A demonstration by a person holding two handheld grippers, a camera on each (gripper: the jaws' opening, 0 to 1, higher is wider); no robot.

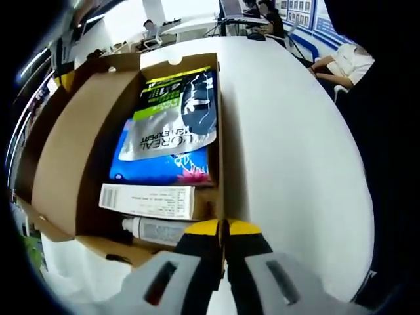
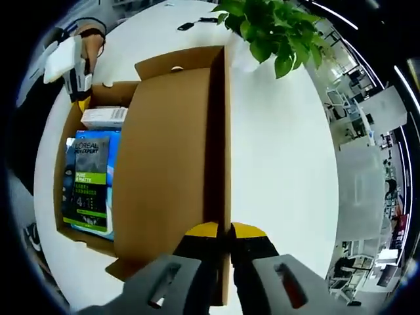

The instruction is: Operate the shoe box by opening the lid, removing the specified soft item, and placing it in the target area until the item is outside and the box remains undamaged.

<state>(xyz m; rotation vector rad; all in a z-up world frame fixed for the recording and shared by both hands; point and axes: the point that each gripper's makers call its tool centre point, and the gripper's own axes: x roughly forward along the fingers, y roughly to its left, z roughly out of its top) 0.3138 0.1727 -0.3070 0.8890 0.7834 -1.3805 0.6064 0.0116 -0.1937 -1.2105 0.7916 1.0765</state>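
Lid (image 2: 174, 164) stands open, right hand-held gripper (image 2: 224, 231) pinched on its edge, left hand-held gripper (image 1: 223, 227) closed on the box wall (image 1: 218, 151); you keep both grips gentle and reach for the soft sachet (image 1: 174, 118) lying on top inside.
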